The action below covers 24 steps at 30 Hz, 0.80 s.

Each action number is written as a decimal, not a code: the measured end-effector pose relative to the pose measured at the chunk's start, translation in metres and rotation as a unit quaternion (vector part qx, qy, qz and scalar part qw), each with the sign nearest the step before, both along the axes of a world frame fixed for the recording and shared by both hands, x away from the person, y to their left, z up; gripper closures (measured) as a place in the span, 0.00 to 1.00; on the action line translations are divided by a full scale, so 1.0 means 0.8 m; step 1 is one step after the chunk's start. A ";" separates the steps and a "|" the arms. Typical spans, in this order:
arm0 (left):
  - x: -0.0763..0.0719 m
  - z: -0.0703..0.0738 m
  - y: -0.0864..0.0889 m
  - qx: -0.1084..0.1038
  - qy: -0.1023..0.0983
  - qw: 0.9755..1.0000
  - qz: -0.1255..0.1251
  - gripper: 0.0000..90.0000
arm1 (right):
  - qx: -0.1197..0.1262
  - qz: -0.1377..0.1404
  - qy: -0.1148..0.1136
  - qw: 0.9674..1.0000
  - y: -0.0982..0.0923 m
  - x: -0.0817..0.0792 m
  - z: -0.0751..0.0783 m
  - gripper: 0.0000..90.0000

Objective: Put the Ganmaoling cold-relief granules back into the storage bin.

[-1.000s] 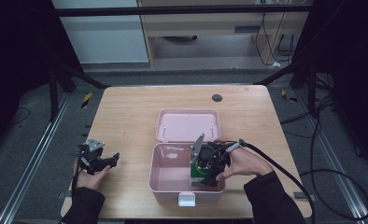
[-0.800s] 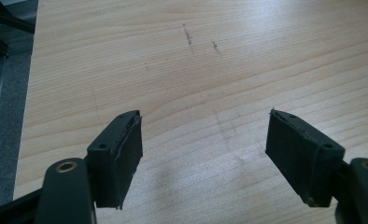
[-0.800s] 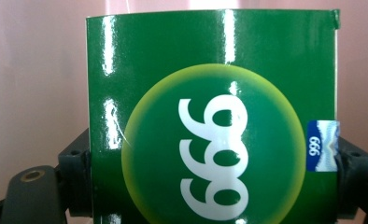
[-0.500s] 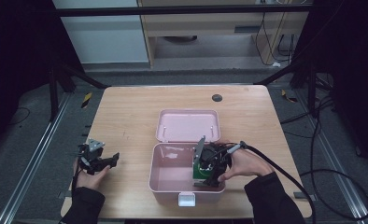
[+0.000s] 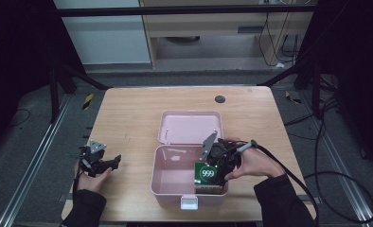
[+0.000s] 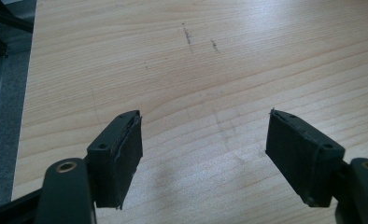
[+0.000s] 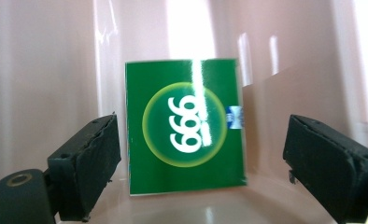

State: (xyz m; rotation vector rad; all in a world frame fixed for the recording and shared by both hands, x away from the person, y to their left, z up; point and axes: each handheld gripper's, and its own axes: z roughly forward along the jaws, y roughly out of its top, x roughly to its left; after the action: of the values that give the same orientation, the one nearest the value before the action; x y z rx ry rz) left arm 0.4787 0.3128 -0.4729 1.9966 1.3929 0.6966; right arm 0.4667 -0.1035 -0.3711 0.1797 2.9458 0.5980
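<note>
1. Green box (image 7: 186, 126) stands upright inside the pink case (image 5: 173, 187), at its right end.
2. Right tongs (image 7: 201, 163) spread around it, apparently just released; next, lift clear.
3. Left tongs (image 6: 203, 161) spread over the surface (image 6: 219, 56).

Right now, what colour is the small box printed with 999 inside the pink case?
Green, with white numerals in a yellow-green ring. The small box shows best in the right gripper view.

Layout around the open case (image 5: 175, 177) on the table (image 5: 128, 113)

The case sits at the table's near edge, its lid (image 5: 190, 126) lying flat behind it. A packet (image 5: 207, 174) stands inside the case at its right end, with the right gripper (image 7: 201, 163) over that end, jaws either side of the packet. The left gripper (image 5: 99, 163) is well left of the case, near the table's left edge. A round grommet (image 5: 219, 99) lies behind the lid.
</note>
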 end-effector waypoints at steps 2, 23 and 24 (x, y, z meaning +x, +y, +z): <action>0.000 0.000 0.000 -0.002 0.000 1.000 0.000 0.29 | 0.029 -0.019 -0.013 0.999 -0.011 -0.001 0.015 0.14; -0.001 0.000 -0.002 -0.011 0.002 1.000 -0.004 0.35 | 0.212 -0.230 -0.119 0.942 -0.138 -0.018 0.023 0.13; -0.001 0.000 -0.002 -0.012 0.002 1.000 -0.005 0.36 | 0.220 -0.246 -0.124 0.936 -0.143 -0.019 0.019 0.12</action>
State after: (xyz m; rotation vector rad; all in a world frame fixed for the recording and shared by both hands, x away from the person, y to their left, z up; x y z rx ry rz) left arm 0.4781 0.3113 -0.4725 1.9865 1.3874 0.6684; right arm 0.4517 -0.2176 -0.3557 0.7909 2.3469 1.0836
